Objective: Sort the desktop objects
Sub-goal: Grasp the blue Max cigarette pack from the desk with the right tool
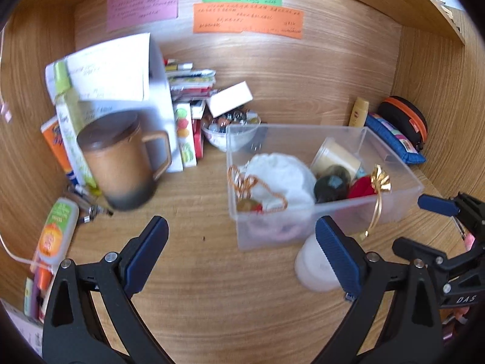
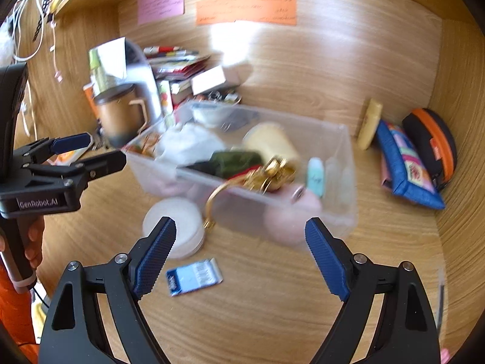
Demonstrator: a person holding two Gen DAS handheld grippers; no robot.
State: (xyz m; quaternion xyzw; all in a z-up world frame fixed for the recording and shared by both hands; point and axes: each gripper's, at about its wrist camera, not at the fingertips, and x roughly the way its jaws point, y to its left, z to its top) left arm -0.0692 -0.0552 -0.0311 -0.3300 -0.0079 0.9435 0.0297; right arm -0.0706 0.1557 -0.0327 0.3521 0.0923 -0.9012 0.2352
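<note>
A clear plastic bin is seen at the middle of the wooden desk, and it is filled with a white cloth bundle, a cream cup lying on its side, a dark green item, something red and a gold ribbon draped over the near wall. Just beside the bin's near side, a round white container is set on the desk, and nearer still a small blue packet is laid flat. To the left, a brown lidded mug is stood before a stack of boxes and books. At the far right, a blue pouch and a black case with orange trim are propped against the side wall. The left gripper is held over bare desk with its jaws spread wide, nothing between them. The right gripper is likewise kept wide apart, empty, near the bin.
</note>
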